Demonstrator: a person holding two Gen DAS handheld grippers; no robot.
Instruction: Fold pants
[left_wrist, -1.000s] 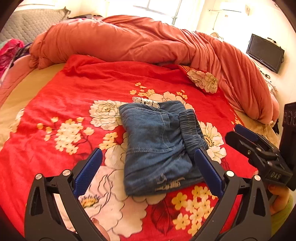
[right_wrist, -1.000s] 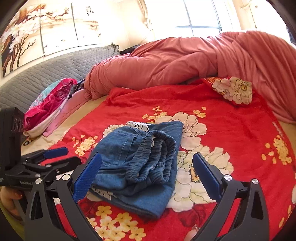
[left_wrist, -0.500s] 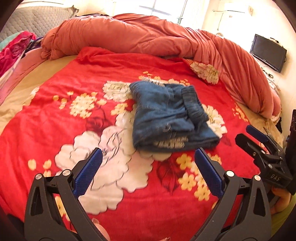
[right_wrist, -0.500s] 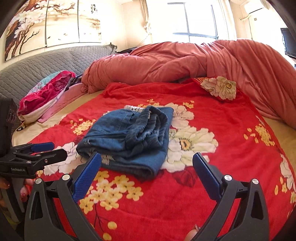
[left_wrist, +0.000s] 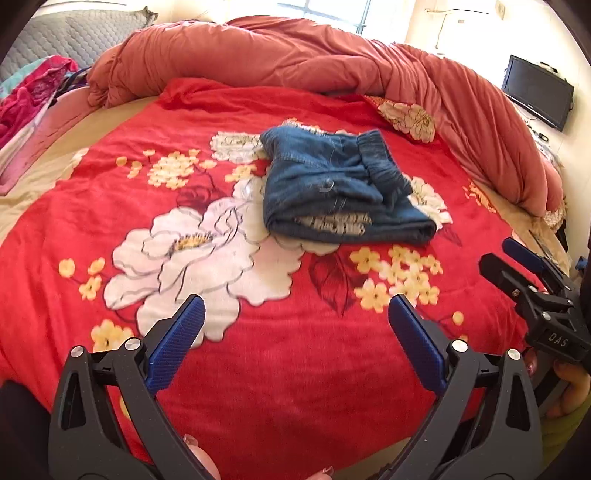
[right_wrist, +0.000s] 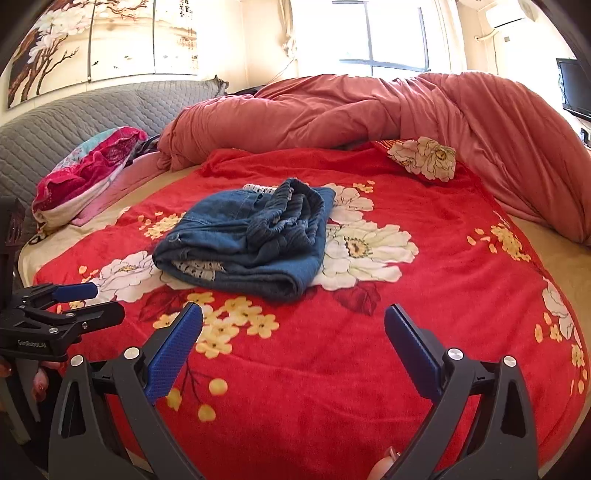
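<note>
A pair of blue denim pants (left_wrist: 332, 188) lies folded into a compact stack on the red floral blanket (left_wrist: 229, 295), waistband bunched on top, white lace trim showing at the near fold. The same pants (right_wrist: 247, 236) sit mid-bed in the right wrist view. My left gripper (left_wrist: 295, 314) hangs open over the near blanket, well short of the pants, nothing between its blue pads. My right gripper (right_wrist: 293, 321) is open too, also back from the stack. Each gripper shows in the other's view: the right gripper (left_wrist: 517, 269) at the right edge, the left gripper (right_wrist: 74, 299) at the left.
A bunched salmon duvet (left_wrist: 295, 59) runs along the far side and right of the bed. A pink and teal bundle (right_wrist: 88, 166) lies by the grey quilted headboard (right_wrist: 74, 118). A floral pillow (right_wrist: 424, 158) sits beyond the pants. A black screen (left_wrist: 535, 92) hangs on the right wall.
Both grippers have drawn back from the pants toward the bed's near edge and stayed open. The folded stack has not moved.
</note>
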